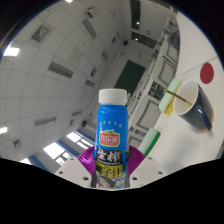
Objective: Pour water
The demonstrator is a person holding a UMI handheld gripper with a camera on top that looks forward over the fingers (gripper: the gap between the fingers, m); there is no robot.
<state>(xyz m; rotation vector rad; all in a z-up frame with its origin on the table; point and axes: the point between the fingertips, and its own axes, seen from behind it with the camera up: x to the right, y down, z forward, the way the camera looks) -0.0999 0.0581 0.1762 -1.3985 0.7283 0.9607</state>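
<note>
So the gripper (109, 172) had its fingers closed in on a little white bottle (111, 135) with a blue cap, a red logo and a purple band low down, and from the look of it both pads were pressing on its lower body, so I'd call that a firm hold. The view was tipped way over, ceiling panels and lights filling most of it behind the bottle, which suggests the whole thing was lifted and angled rather than resting on the surface (190, 150). Off beyond the fingers to one side sat a dark cup (192, 100) with a yellow-green and white thing at its mouth. My guess: that cup was the target for the pour, but the bottle wasn't over it yet.
</note>
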